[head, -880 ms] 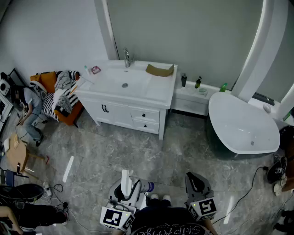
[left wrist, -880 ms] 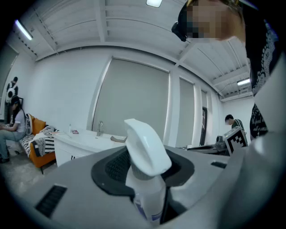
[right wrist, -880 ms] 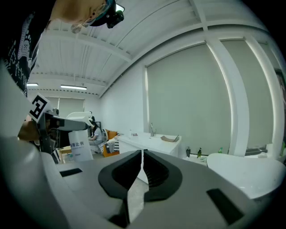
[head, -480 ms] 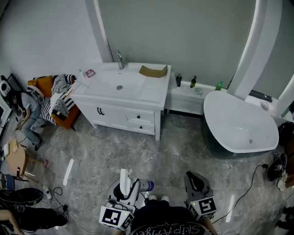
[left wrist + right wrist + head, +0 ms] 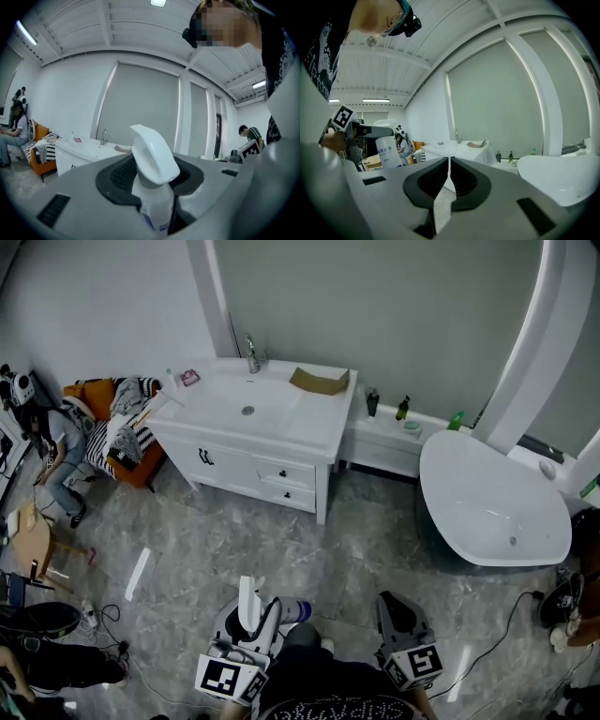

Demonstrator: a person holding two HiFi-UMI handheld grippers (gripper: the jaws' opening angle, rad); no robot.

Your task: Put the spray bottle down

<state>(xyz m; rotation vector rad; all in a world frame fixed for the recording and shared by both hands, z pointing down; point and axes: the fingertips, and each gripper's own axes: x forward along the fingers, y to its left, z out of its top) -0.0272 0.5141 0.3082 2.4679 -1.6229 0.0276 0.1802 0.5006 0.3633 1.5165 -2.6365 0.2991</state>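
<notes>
Seen from overhead, the left gripper (image 5: 253, 613) carries the spray bottle (image 5: 289, 612) over the grey floor (image 5: 281, 549), well short of the white vanity (image 5: 309, 432), with the right gripper (image 5: 397, 611) alongside; the left gripper view shows jaws clamped on the bottle's neck, and the right gripper view shows jaws pressed together, empty.

One white plastic spray bottle (image 5: 289, 612), just the one. Two grey grippers: the left gripper (image 5: 251, 607) and the right gripper (image 5: 396, 607). One white vanity bench (image 5: 319, 424), and on it one chrome tap (image 5: 253, 356) and one brown cardboard piece (image 5: 319, 382). One white bathtub (image 5: 487, 507). Three little bottles on the ledge: a dark bottle (image 5: 373, 402), a second dark bottle (image 5: 402, 409), a green bottle (image 5: 456, 418). One orange sofa (image 5: 86, 396).
</notes>
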